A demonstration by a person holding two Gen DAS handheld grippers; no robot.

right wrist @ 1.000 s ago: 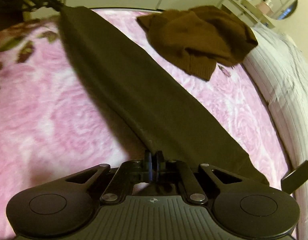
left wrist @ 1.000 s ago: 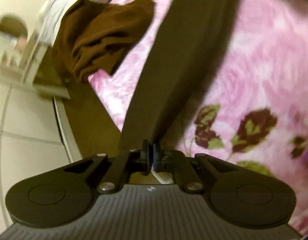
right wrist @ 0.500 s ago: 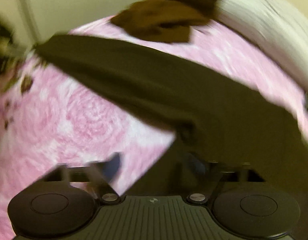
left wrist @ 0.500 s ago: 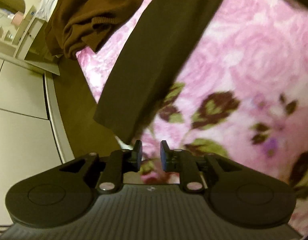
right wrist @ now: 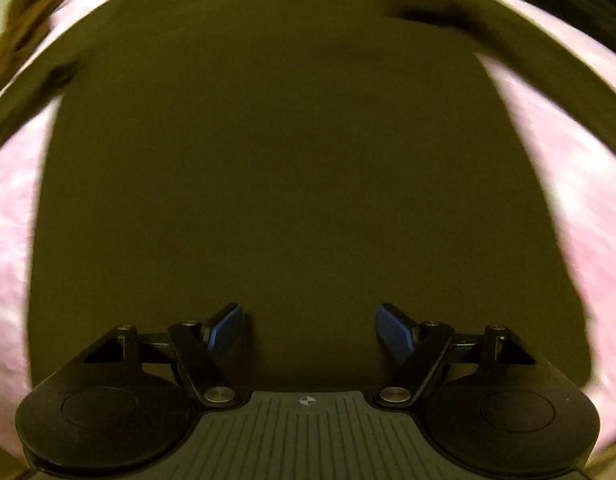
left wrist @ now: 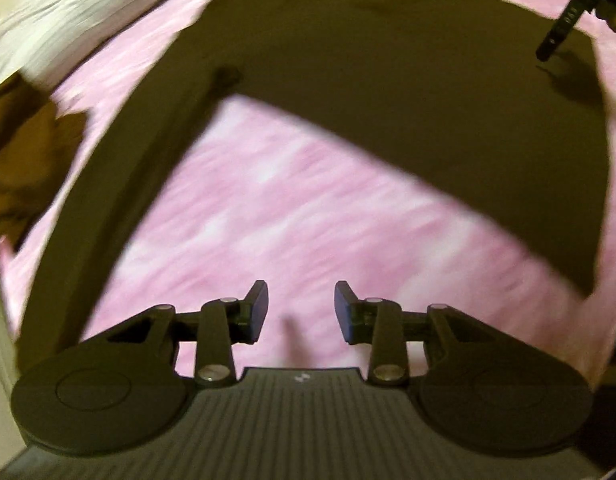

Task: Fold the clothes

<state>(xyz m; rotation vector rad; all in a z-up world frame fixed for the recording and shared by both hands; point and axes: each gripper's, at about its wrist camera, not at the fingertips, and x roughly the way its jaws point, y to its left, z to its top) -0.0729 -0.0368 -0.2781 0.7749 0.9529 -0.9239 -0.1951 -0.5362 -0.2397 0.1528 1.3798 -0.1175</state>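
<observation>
On the left side, my left gripper (left wrist: pixel 300 307) has its fingers spread apart and nothing is between them. Under them I see only the pink blanket (left wrist: pixel 292 208). The dark garment (left wrist: pixel 407 80) lies flat on that blanket, ahead of these fingers: a long narrow part, perhaps a sleeve, runs down past the left finger, and the wide body stretches ahead and to the right. Far left of the fingers, a brown sweater (left wrist: pixel 24 152) sits in a heap, and behind it there is some white bedding (left wrist: pixel 68 12). Both views are blurred, so the edges are not exact.

On the right side, my right gripper (right wrist: pixel 309 330) is also spread wide and holds nothing. The dark garment fills nearly all the space ahead of and under its fingers, with pink blanket showing only at both sides.

What I worry about from here:
- The blanket is fluffy. If I close the fingers low, I think they can catch the blanket together with the cloth and drag it.
- The cloth looks thin and smooth, so a grip on the middle may take only one layer and make a crooked fold.
- The narrow part lies near the brown sweater; a wide swing of the left gripper could pull that heap in.
- With this blur, I may misjudge where the hem is.
</observation>
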